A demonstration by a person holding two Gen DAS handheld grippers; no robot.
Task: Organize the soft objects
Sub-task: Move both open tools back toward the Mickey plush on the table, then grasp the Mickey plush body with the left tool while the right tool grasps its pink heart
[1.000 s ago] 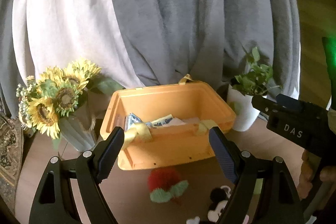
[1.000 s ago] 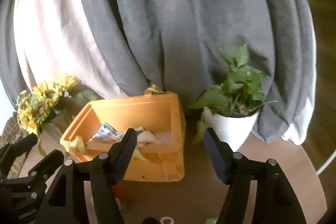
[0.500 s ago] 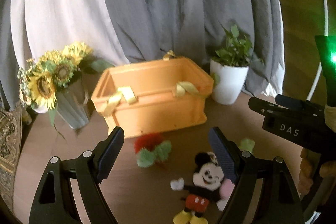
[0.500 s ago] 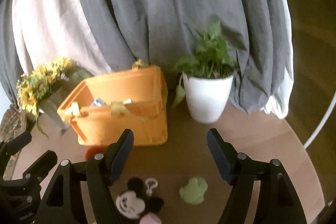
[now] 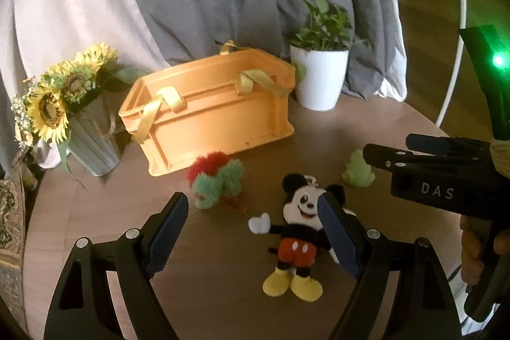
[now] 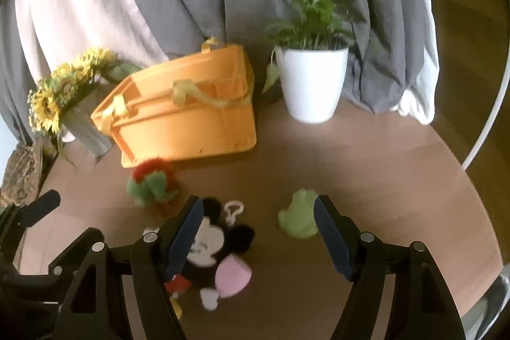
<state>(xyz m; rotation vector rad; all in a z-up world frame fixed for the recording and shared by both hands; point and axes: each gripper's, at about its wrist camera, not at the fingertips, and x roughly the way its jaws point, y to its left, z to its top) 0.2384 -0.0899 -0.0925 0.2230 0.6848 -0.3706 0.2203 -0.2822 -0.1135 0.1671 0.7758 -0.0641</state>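
An orange basket [image 5: 210,110] with yellow strap handles stands at the back of the round wooden table; its inside is hidden from here. In front of it lie a red-and-green fuzzy plush [image 5: 216,180], a mouse plush [image 5: 299,231] in red shorts on its back, and a small green soft toy [image 5: 357,171]. My left gripper [image 5: 251,212] hovers open above the table, its right finger over the mouse's head. My right gripper [image 6: 258,209] is open too, with the mouse plush [image 6: 216,247] by its left finger and the green toy [image 6: 296,215] just inside its right finger. Neither holds anything.
A grey vase of sunflowers [image 5: 54,104] stands left of the basket and a white potted plant [image 5: 318,78] to its right. Grey and white curtains hang behind. The table edge [image 6: 478,196] curves past on the right, with a white hoop [image 5: 459,21] beyond.
Both grippers have sunk and drawn back from the basket. The basket's inside has dropped out of sight, and the toys on the table have come into view between the fingers.
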